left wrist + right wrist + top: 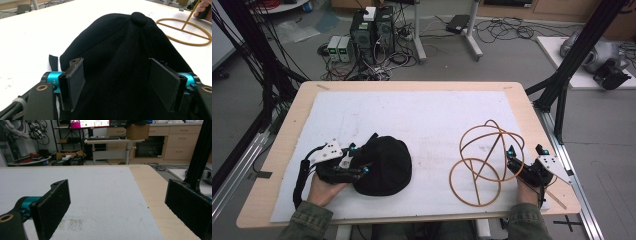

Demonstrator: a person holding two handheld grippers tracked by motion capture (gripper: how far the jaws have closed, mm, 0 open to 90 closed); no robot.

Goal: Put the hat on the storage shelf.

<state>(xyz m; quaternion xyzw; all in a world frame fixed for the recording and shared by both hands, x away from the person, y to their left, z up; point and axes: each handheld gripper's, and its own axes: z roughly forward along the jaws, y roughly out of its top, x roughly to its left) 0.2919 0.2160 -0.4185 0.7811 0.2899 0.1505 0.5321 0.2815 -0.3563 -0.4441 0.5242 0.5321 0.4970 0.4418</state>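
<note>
A black cap (384, 165) with a button on its crown lies on the white mat (422, 120) at the front left. My left gripper (360, 159) reaches over its near side. In the left gripper view its two pads (76, 80) stand on either side of the cap (120, 50), and the cloth shows no pinch. A tan wire stand (484, 167) of rings and hoops rests at the front right. My right gripper (525, 154) sits just right of it, open, with bare mat between the jaws (117, 202).
The wooden table (292, 130) ends close behind the mat on all sides. Black frame posts (562, 80) rise at the right edge. Computers and cables lie on the floor beyond the far edge. A ring of the wire stand (182, 29) lies past the cap.
</note>
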